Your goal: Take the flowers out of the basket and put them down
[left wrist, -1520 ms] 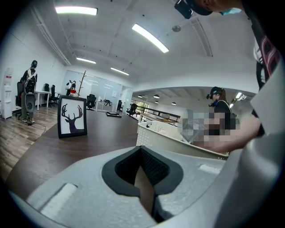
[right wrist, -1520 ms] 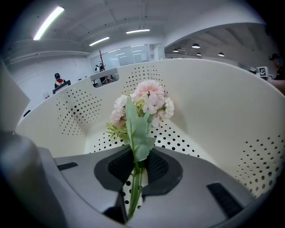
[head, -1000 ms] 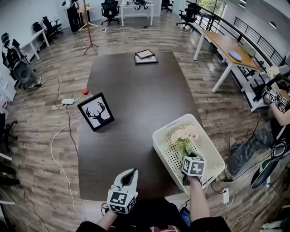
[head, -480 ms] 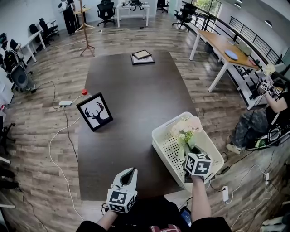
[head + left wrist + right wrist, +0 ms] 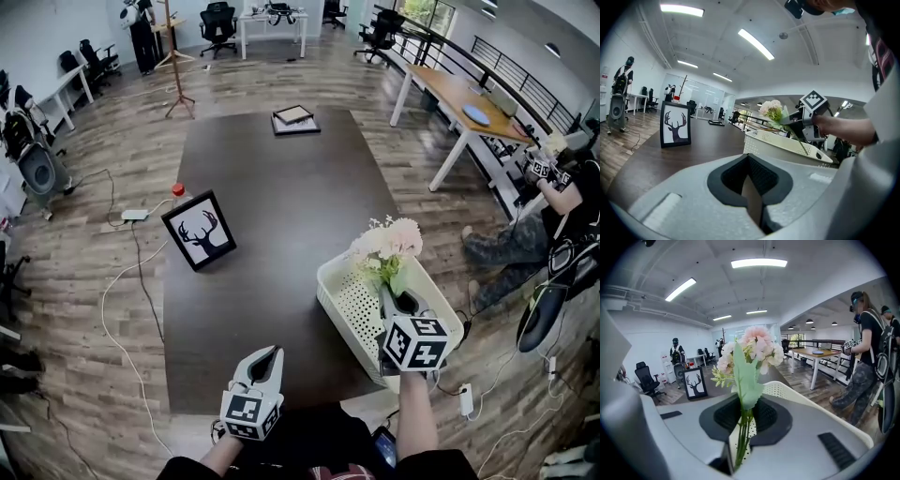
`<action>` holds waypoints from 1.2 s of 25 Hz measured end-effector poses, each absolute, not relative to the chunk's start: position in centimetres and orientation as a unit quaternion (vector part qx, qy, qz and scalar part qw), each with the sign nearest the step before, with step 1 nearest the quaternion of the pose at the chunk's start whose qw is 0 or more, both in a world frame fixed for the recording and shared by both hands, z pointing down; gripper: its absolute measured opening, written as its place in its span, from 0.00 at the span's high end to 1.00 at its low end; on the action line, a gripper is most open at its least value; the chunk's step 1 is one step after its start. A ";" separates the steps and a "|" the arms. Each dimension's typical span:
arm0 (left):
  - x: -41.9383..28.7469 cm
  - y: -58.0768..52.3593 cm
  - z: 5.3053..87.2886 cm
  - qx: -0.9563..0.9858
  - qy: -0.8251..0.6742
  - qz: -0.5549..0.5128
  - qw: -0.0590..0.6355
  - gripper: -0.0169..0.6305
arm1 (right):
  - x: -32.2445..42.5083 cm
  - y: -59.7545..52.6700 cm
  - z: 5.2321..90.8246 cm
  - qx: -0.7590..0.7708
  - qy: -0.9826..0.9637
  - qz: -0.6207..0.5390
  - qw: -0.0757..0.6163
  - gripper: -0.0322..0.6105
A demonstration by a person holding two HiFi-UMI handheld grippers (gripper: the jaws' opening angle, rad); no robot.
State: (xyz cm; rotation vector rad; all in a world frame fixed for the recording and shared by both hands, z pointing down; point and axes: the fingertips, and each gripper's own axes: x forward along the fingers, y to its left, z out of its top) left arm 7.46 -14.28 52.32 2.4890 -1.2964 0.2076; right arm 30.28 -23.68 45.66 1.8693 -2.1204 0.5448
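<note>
I held the flowers [image 5: 386,246] upright, stems pinched in my right gripper [image 5: 397,302], over the basket [image 5: 354,314] at five o'clock on the counter [image 5: 281,187], to lift them clear of its rim; my left gripper [image 5: 267,361] idled, jaws together.

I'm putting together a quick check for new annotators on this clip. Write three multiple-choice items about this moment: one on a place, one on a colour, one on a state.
1. Where does the deer picture stand?
A. on the floor
B. on the table, toward its left edge
C. on a chair

2. What colour is the basket?
A. black
B. red
C. white

3. The right hand-held gripper is:
A. shut on the flowers, at their stems
B. open and empty
C. out of every view

Answers:
1 B: the head view shows it upright on the dark tabletop.
2 C: its perforated walls are white.
3 A: the right gripper view shows the green stems pinched between the jaws.
</note>
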 end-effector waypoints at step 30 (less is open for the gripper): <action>-0.3 -12.5 50.8 0.858 -0.489 0.053 0.149 0.96 | 15.1 -20.8 41.3 0.558 -0.810 0.156 0.092 0.86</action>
